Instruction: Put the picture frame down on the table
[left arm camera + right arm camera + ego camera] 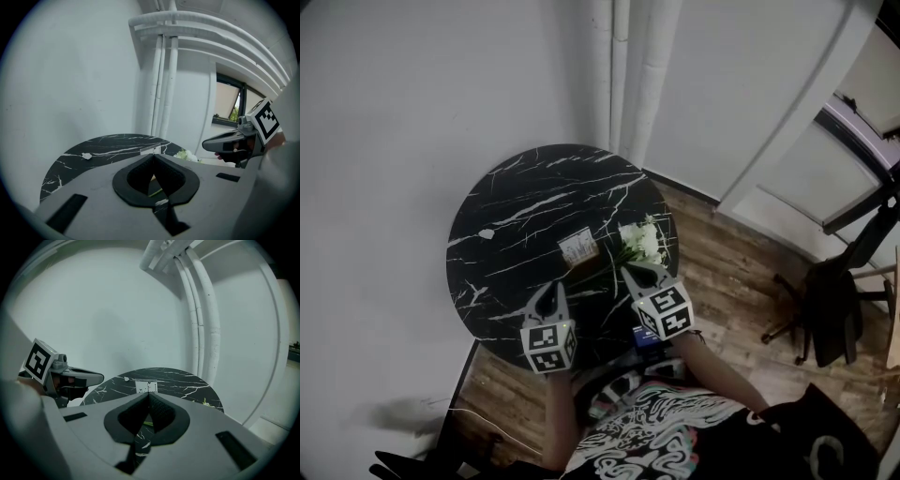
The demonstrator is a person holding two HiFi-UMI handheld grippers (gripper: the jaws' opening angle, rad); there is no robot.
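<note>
A small picture frame (578, 247) with a pale picture sits near the middle of the round black marble table (516, 202), apparently upright. It shows just beyond the jaw tips in the left gripper view (151, 150) and the right gripper view (146, 386). My left gripper (551, 287) hovers over the table's near edge, its jaws together and holding nothing. My right gripper (629, 271) is beside it, a little right of the frame, also shut and empty. Neither gripper touches the frame.
A bunch of white flowers (642, 240) lies on the table right of the frame. A small white scrap (485, 233) lies at the table's left. White pipes (619, 66) run up the wall corner behind. A dark chair (830, 309) stands on the wood floor to the right.
</note>
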